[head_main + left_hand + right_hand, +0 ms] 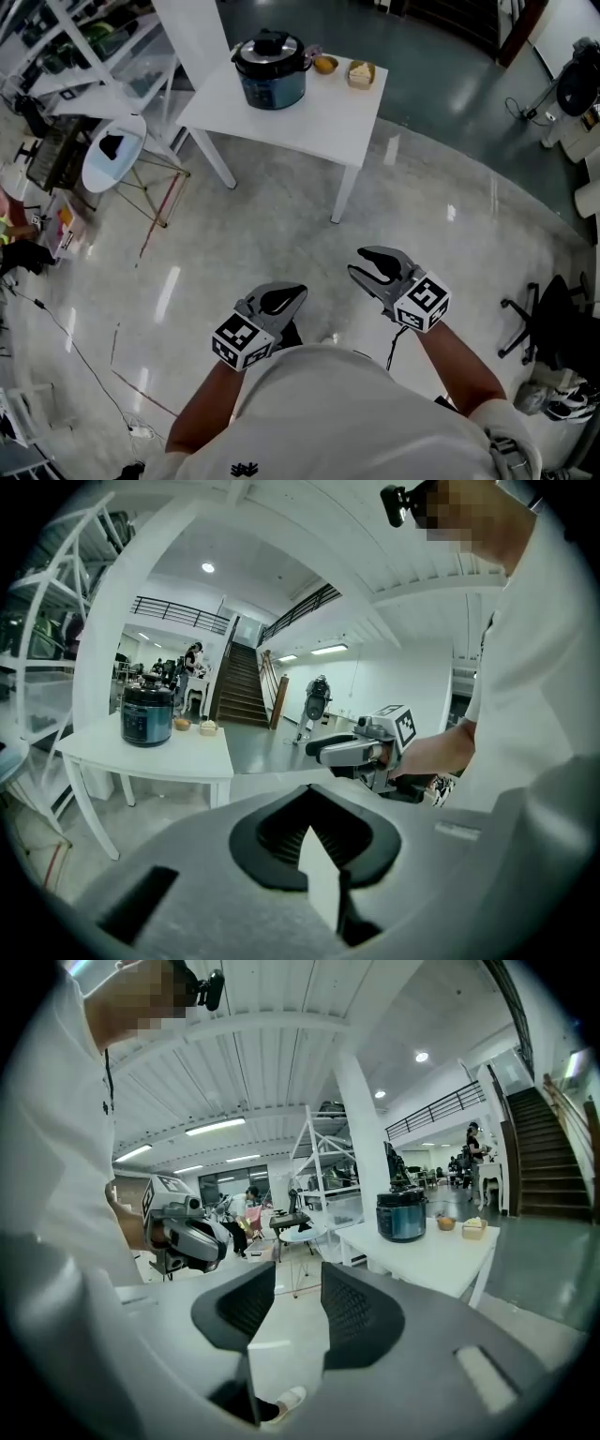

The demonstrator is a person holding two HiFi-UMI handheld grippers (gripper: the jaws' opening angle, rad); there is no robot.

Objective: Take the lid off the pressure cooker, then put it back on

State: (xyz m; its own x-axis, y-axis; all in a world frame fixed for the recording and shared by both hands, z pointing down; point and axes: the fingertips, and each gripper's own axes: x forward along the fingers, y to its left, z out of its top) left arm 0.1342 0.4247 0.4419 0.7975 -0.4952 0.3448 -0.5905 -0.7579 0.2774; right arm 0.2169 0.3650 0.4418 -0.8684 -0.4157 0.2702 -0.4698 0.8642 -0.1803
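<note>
- The left tool (298,291) is clenched on nothing. The right tool (357,262) is released, its jaws apart and empty. Both hang close to the person, over the floor (281,234).
- The pressure cooker (271,70) stands well apart on the white tabletop (319,117). Its lid (270,49) seems seated, though it is small at this range.
- Judged so, nothing is done: approach, removal and refitting all remain.

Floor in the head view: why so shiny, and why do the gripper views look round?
Head view: ceiling lights glare in streaks off the polished grey floor. Both gripper views: wide-angle lenses curve straight lines and darken the corners.
</note>
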